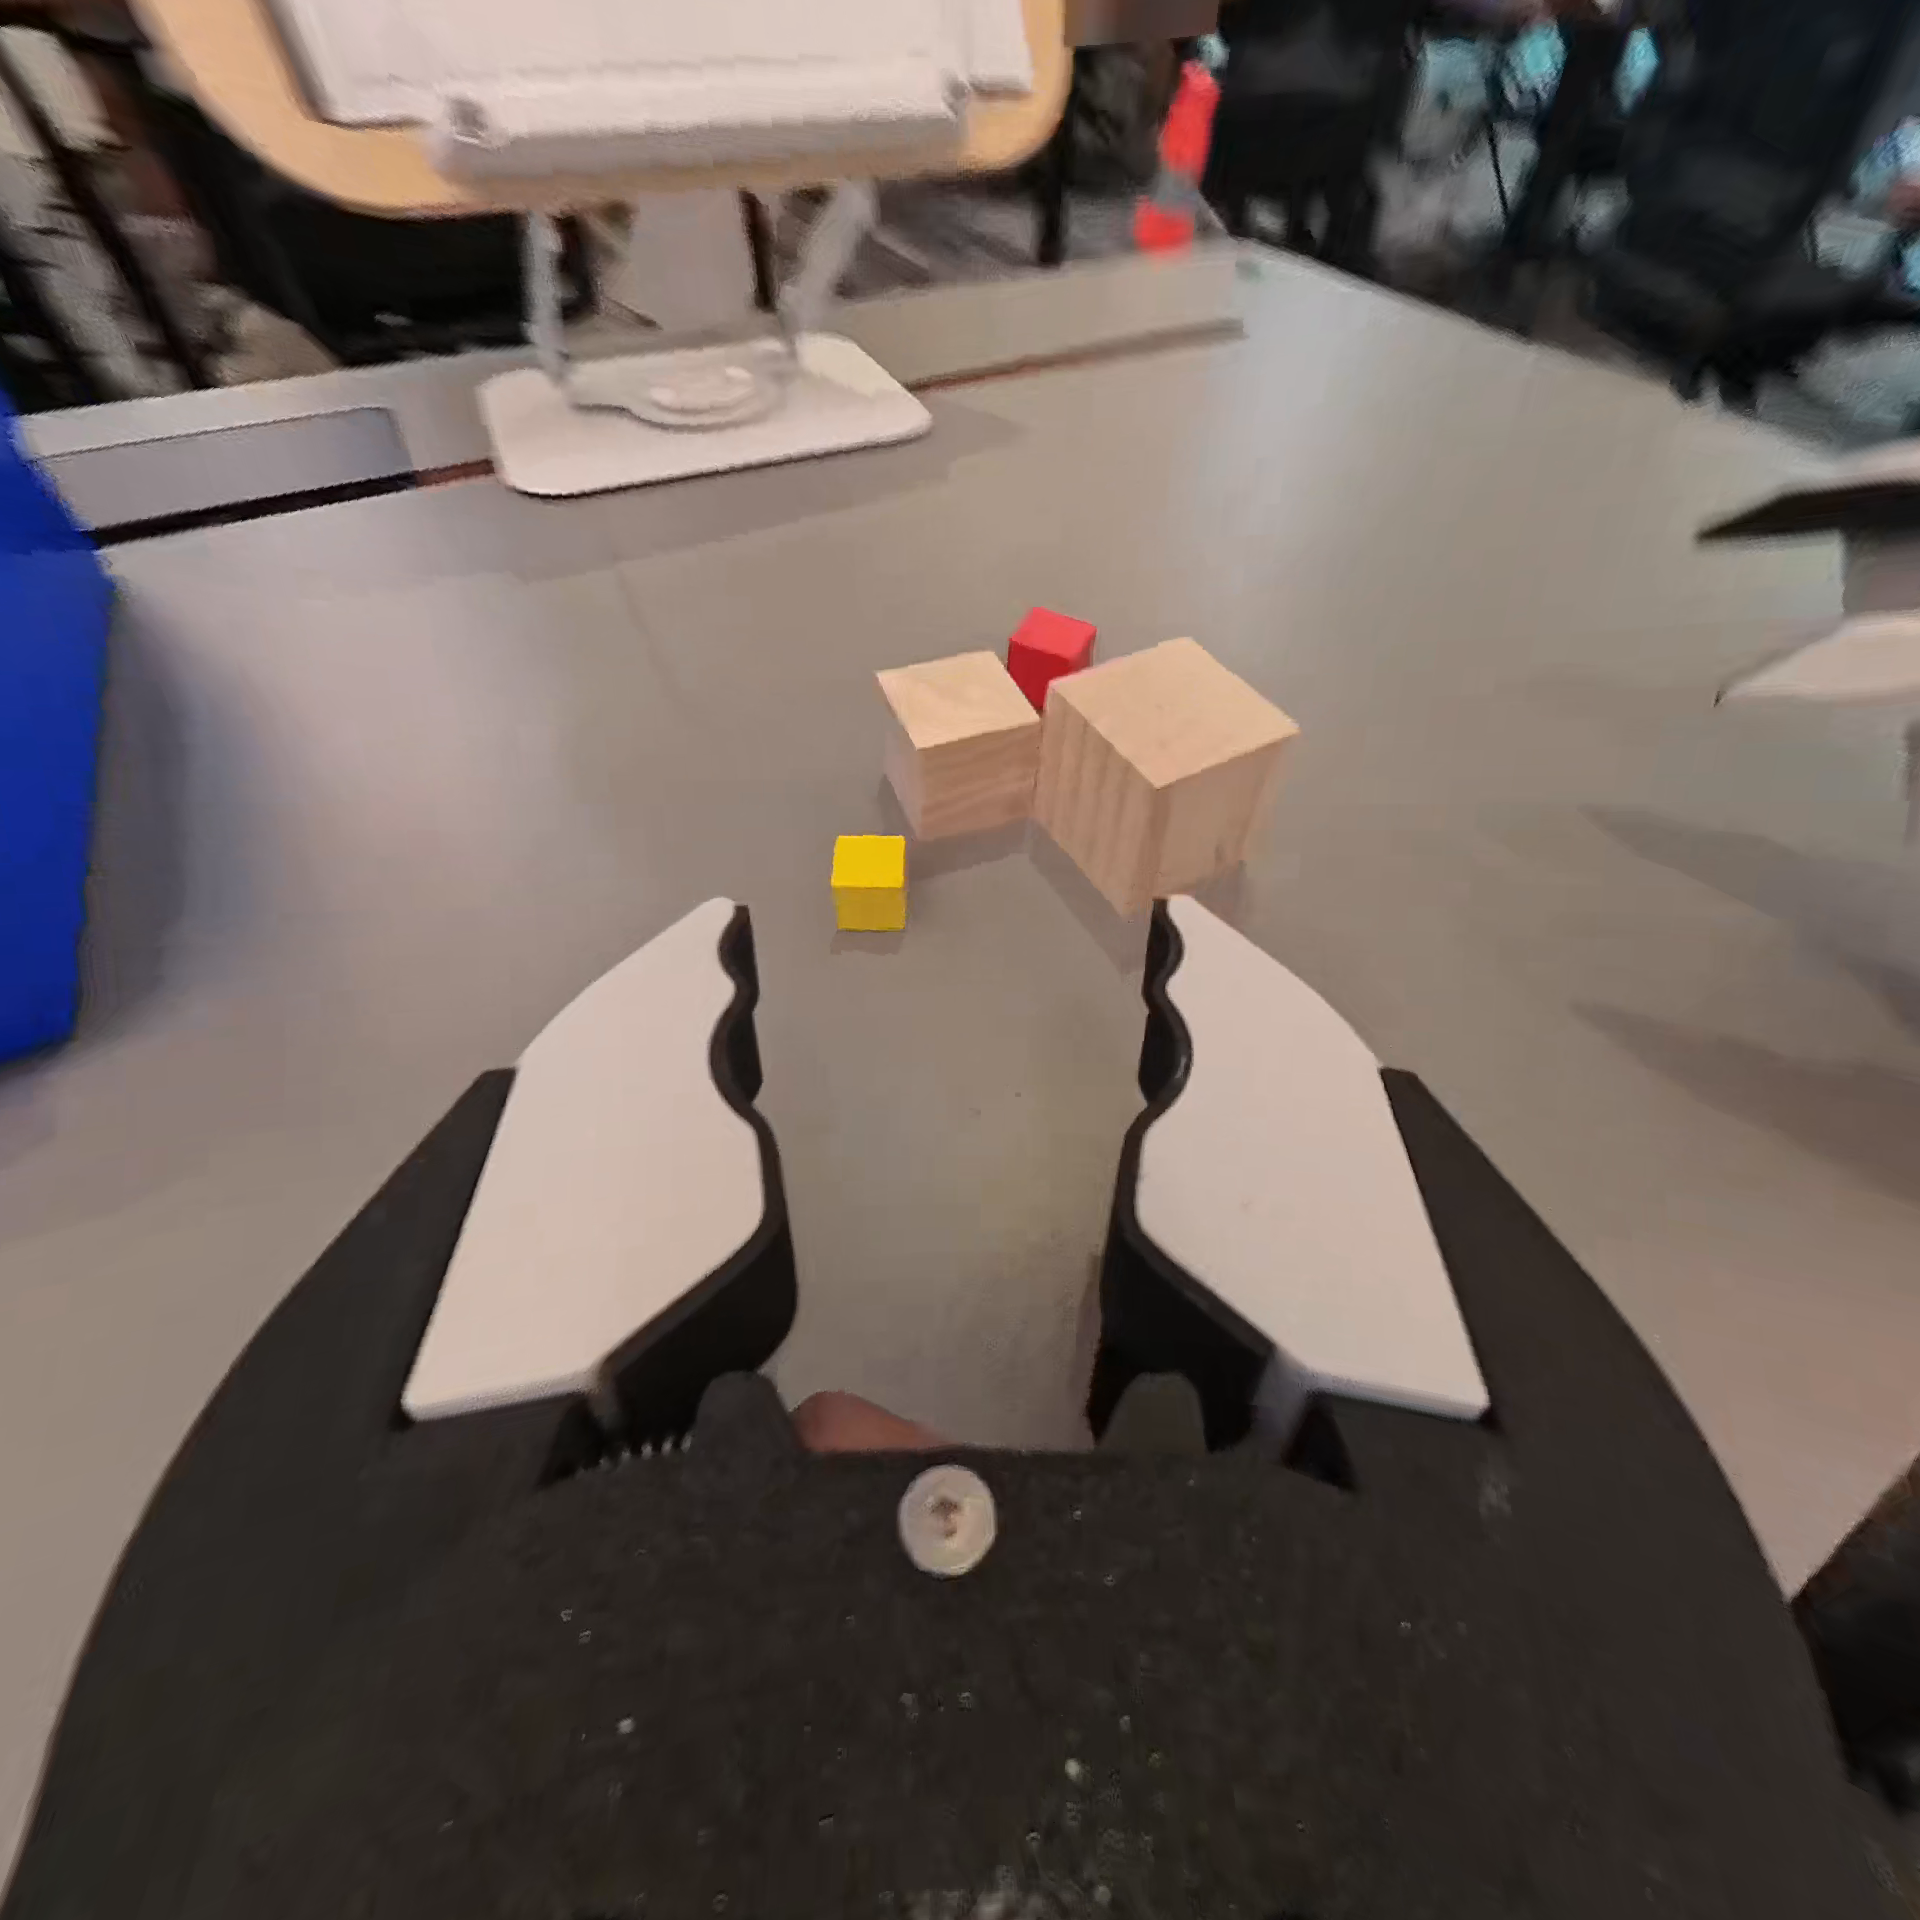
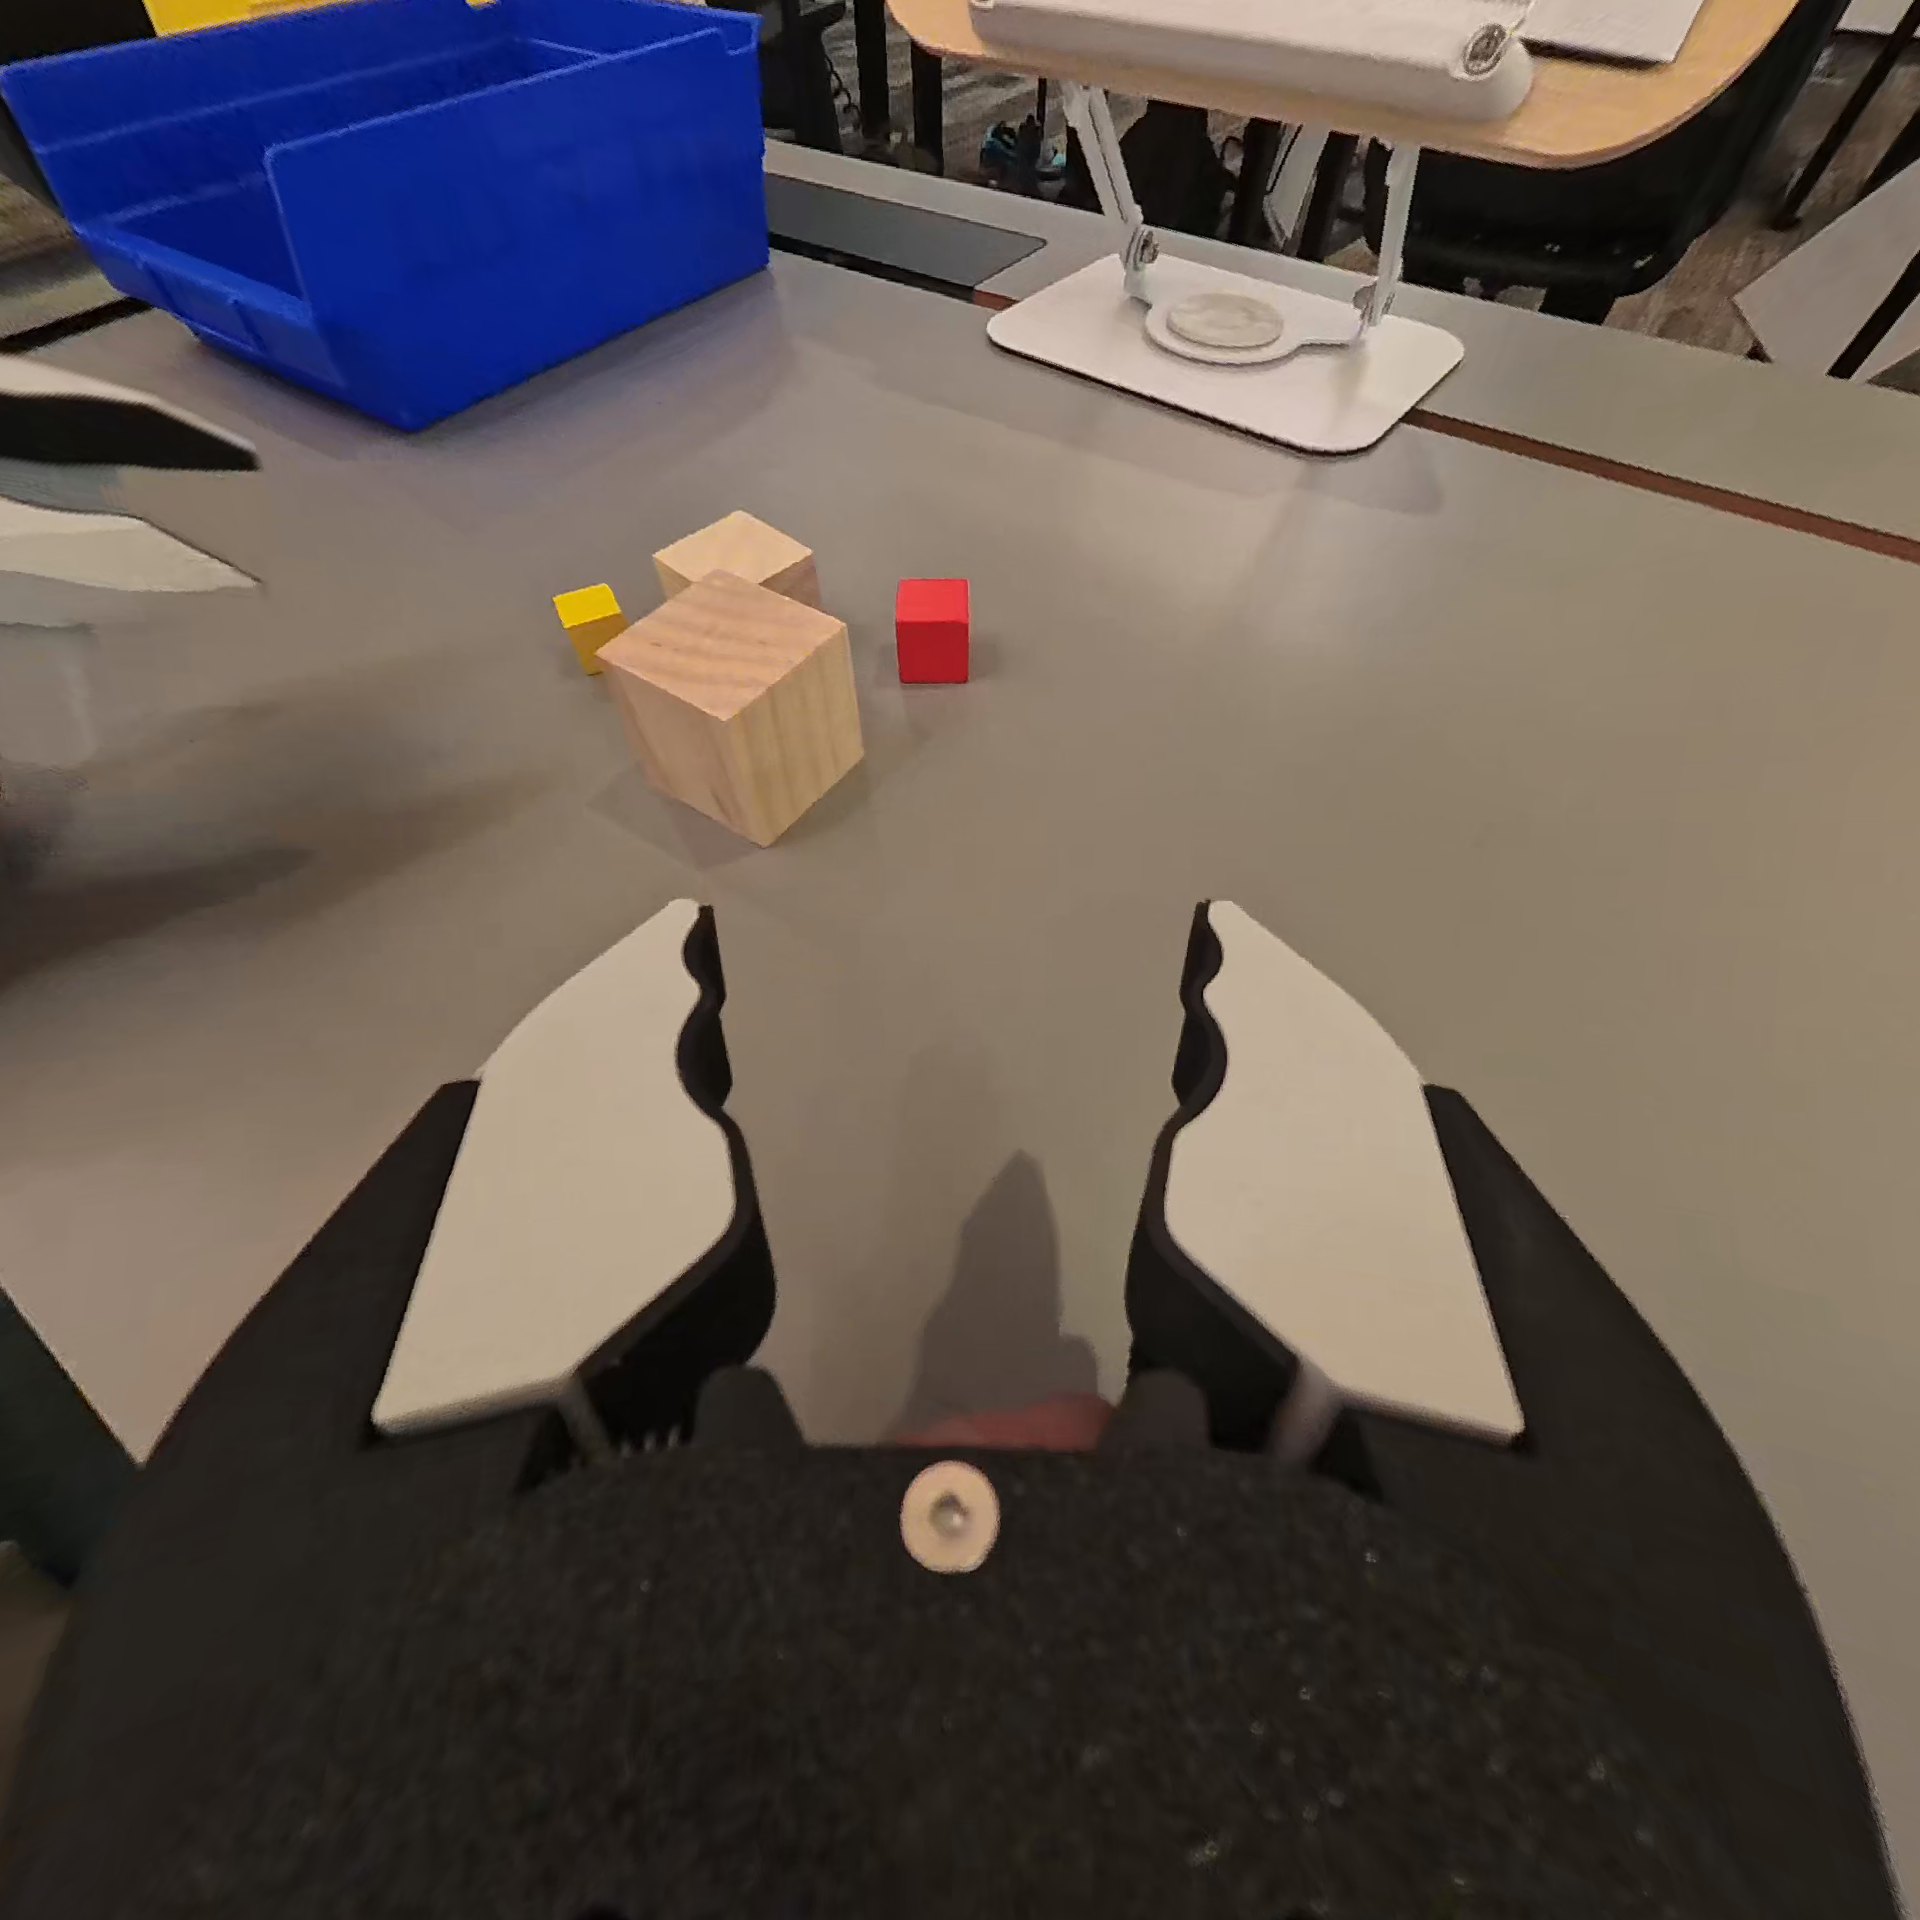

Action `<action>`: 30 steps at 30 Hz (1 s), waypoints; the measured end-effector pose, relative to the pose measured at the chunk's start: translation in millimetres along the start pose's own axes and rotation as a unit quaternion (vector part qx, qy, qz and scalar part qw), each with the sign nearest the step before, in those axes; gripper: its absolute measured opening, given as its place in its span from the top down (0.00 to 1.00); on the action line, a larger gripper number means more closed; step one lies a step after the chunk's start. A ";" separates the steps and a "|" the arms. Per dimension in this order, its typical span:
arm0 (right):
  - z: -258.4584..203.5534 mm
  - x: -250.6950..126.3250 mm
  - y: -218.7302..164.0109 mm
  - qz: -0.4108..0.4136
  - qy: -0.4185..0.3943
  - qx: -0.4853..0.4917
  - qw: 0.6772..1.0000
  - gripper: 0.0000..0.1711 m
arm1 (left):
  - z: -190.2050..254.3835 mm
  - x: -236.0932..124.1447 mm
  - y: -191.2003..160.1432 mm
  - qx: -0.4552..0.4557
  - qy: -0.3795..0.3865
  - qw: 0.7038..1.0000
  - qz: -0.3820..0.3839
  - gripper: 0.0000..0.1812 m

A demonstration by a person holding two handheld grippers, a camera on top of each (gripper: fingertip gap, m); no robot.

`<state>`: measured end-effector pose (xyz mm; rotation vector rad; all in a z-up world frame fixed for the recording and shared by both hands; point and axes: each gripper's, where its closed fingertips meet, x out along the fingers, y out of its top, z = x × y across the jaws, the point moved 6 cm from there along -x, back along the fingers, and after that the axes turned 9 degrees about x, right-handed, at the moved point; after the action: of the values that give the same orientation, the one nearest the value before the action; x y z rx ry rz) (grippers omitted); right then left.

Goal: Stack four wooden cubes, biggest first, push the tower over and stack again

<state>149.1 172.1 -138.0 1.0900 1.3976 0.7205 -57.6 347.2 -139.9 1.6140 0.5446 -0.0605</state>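
Both the left gripper (image 1: 948, 914) and right gripper (image 2: 954, 914) gape empty above the grey table (image 2: 1351, 831). Four cubes lie unstacked at twelve o'clock: largest cube (image 2: 740, 707), medium cube (image 2: 740, 556), red cube (image 2: 932, 630), yellow cube (image 2: 588, 621).

No readable text, label, number or sign shows anywhere.

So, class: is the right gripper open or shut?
Open: the right gripper shows bare grey table between its spread fingers, holding nothing.
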 end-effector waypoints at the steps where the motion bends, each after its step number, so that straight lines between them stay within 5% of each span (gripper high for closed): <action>1: -0.8 -1.0 0.7 0.002 0.001 -0.001 1.000 0.51 | -3.4 7.2 4.1 0.028 -0.027 0.999 -0.024 0.60; 5: -3.6 -3.4 2.3 0.002 0.006 -0.012 1.000 0.51 | -14.6 41.2 34.7 0.171 -0.133 0.972 -0.085 0.62; 10: -7.9 -8.3 6.4 0.004 0.016 -0.016 1.000 0.51 | -10.2 91.9 44.6 0.379 -0.237 0.871 -0.204 0.63; 14: -8.9 -12.6 9.0 0.005 0.012 -0.025 1.000 0.51 | -9.9 119.7 39.7 0.427 -0.286 0.812 -0.275 0.62; 23: -6.1 -15.4 10.4 0.004 0.015 -0.022 1.000 0.52 | -15.8 158.1 17.4 0.426 -0.320 0.770 -0.351 0.63; 25: -6.1 -15.1 10.3 0.003 0.016 -0.021 1.000 0.52 | -14.5 158.7 15.4 0.409 -0.345 0.769 -0.350 0.74; 30: -6.8 -12.7 7.7 -0.002 0.020 -0.020 1.000 0.52 | -16.1 158.0 16.7 0.425 -0.342 0.761 -0.351 0.75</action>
<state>142.8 164.6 -124.9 1.0465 1.4127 0.7672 83.8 410.9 -178.4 1.9632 0.5293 -1.6080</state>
